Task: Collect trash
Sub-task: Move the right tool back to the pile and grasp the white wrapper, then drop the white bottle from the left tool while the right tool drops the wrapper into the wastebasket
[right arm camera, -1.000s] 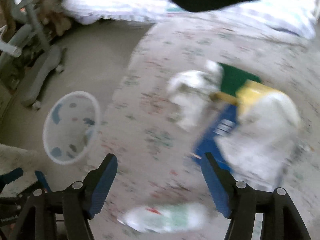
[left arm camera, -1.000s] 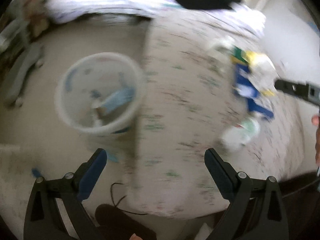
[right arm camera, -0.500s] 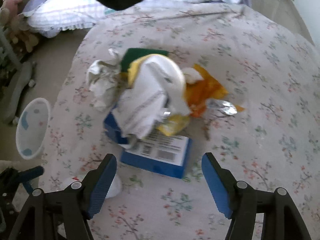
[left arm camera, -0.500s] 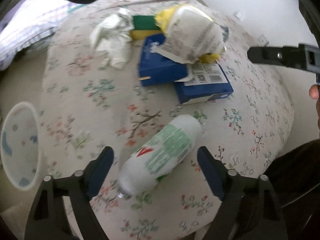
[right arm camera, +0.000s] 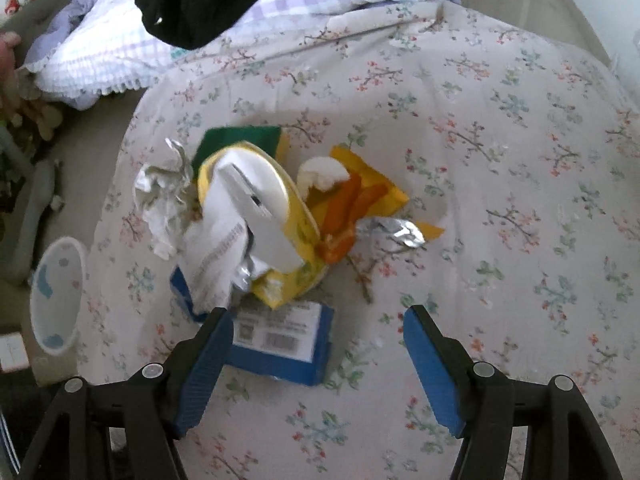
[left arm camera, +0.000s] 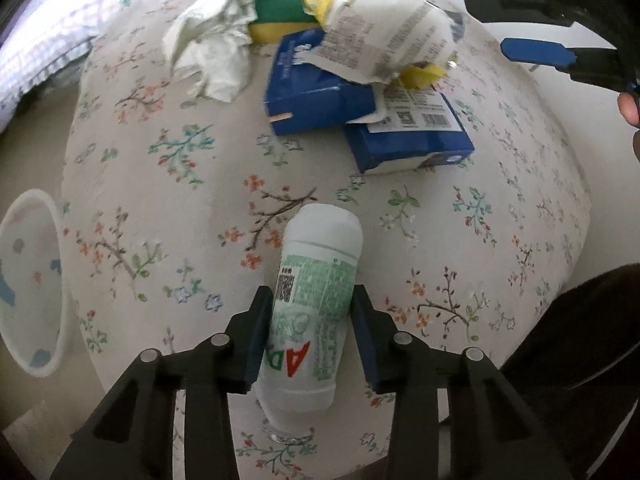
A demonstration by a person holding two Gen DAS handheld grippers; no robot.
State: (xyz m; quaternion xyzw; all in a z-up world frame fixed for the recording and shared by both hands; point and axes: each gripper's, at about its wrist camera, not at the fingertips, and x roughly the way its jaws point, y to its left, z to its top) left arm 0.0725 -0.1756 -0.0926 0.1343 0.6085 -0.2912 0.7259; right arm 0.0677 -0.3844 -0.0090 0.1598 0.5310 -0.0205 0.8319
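A white bottle (left arm camera: 320, 240) with a green label lies on the floral bedspread (left arm camera: 168, 208). My left gripper (left arm camera: 311, 292) is closing on it from above, and both pads meet its sides. Farther back is a trash pile: two blue boxes (left arm camera: 316, 96), crumpled white paper (left arm camera: 208, 52), a green-and-yellow sponge (left arm camera: 280, 8) and a yellow-and-white bag (left arm camera: 384, 32). My right gripper (right arm camera: 316, 312) hangs open over the near blue box (right arm camera: 280, 340), touching nothing. Behind it lie the yellow bag (right arm camera: 256, 208), an orange wrapper (right arm camera: 352, 200) and foil (right arm camera: 396, 232).
A white mesh bin (left arm camera: 28, 280) stands on the floor left of the bed, also seen as the bin (right arm camera: 56, 296) in the right wrist view. A checked pillow (right arm camera: 100, 52) and a black garment (right arm camera: 200, 0) lie at the bed's head. A grey chair base (right arm camera: 36, 200) sits on the floor.
My left gripper swung from over the bin to the bed and closed around the white bottle. My right gripper moved over the trash pile, toward the near blue box, staying open.
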